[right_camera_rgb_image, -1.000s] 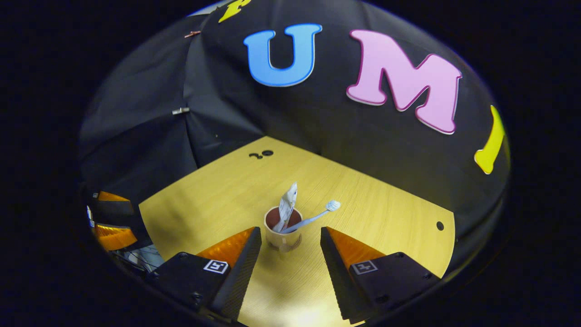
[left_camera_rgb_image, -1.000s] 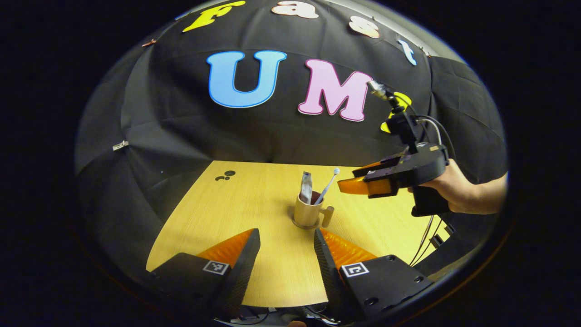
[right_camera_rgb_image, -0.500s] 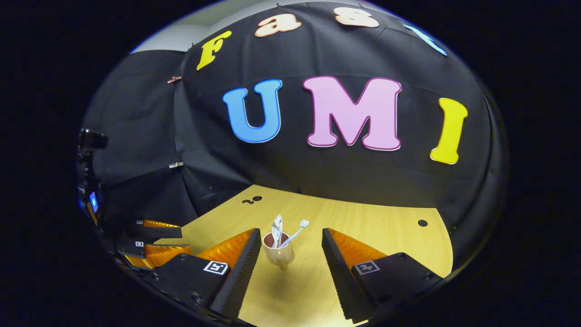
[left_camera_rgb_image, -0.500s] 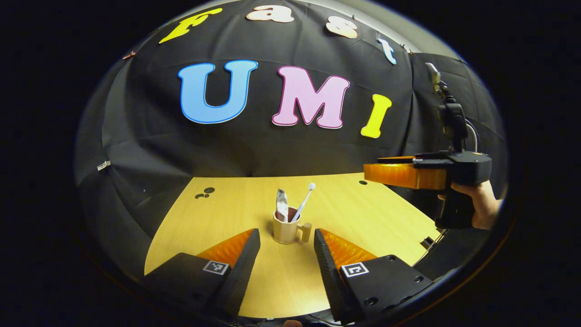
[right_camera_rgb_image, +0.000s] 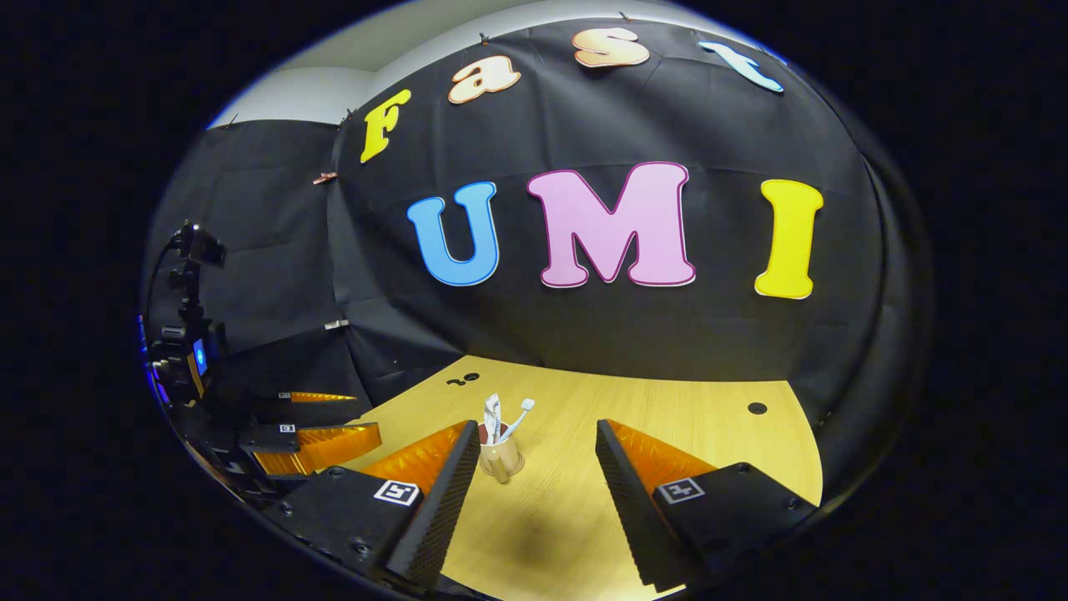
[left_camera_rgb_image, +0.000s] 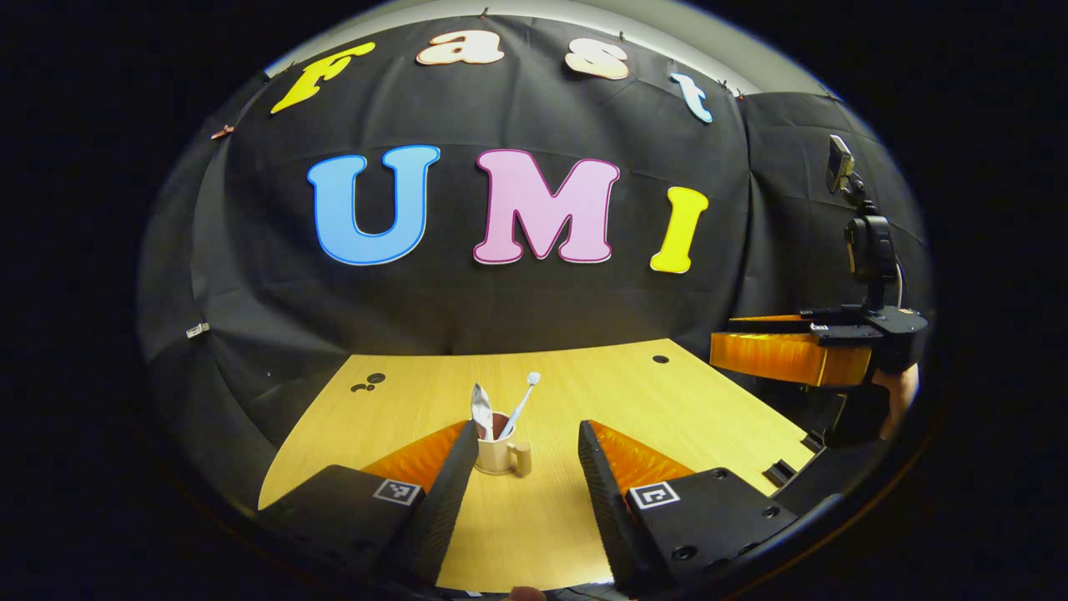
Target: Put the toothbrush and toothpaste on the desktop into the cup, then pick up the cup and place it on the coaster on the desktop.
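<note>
The coaster is hard to make out: the cup (left_camera_rgb_image: 496,455) seems to sit on a thin round thing, but I cannot tell for sure. In the left gripper view, the left side of the cup is hidden behind one finger of the left gripper (left_camera_rgb_image: 526,472). In the right gripper view, the cup (right_camera_rgb_image: 499,457) has its left edge tucked behind a finger too. The cup stands upright on the wooden table (left_camera_rgb_image: 667,409), about in the middle of it. The toothpaste (left_camera_rgb_image: 481,411) stands in the cup and sticks up out of the top. The toothbrush (left_camera_rgb_image: 523,399) is in the cup as well, leaning to the right of the toothpaste, with its head up high. The cup has a small handle on its near side. The left gripper has its fingers spread wide apart, with nothing between them, and it touches nothing. The cup is beyond its tips. The right gripper (right_camera_rgb_image: 534,467) is wide open too and is not holding anything; the cup is a little past its tips. Far to the right of the cup, a hand (left_camera_rgb_image: 899,392) holds the right gripper up off the table, and part of that hand is cut off.
</note>
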`<action>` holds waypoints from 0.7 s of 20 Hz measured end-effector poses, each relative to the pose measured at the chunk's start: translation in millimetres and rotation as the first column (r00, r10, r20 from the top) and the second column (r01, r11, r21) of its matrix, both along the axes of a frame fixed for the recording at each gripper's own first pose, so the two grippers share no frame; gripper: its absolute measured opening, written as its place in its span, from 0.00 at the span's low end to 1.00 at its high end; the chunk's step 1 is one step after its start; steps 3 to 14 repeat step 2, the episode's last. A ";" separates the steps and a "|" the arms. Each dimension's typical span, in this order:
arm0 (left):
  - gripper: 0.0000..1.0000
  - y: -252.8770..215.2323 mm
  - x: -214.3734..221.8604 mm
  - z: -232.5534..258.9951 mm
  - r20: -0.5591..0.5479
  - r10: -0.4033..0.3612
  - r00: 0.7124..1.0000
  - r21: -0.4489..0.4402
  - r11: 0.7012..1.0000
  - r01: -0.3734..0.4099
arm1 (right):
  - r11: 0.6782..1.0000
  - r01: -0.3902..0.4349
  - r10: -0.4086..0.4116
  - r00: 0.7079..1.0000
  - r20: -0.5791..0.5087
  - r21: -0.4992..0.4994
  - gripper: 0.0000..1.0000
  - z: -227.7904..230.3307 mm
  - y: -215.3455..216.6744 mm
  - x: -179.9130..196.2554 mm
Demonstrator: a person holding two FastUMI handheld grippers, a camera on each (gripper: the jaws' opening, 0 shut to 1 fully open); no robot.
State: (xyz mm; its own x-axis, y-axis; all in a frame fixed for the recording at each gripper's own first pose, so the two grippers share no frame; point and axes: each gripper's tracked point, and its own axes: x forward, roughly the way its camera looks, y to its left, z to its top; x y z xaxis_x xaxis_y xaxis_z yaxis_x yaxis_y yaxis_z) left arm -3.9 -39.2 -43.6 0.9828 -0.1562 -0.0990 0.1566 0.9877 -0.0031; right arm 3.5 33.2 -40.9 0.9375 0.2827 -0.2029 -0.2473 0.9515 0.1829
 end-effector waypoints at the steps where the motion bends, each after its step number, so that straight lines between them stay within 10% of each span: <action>1: 0.76 -5.1 -2.1 2.1 0.008 0.007 1.000 0.005 1.000 -0.007 | 1.000 -0.007 0.007 1.000 0.002 0.005 0.87 0.7 -3.1 -3.7; 14: 0.76 -9.8 -3.7 3.9 0.015 0.012 1.000 0.010 1.000 -0.012 | 1.000 -0.016 0.016 1.000 0.007 0.006 0.88 2.0 -6.0 -8.2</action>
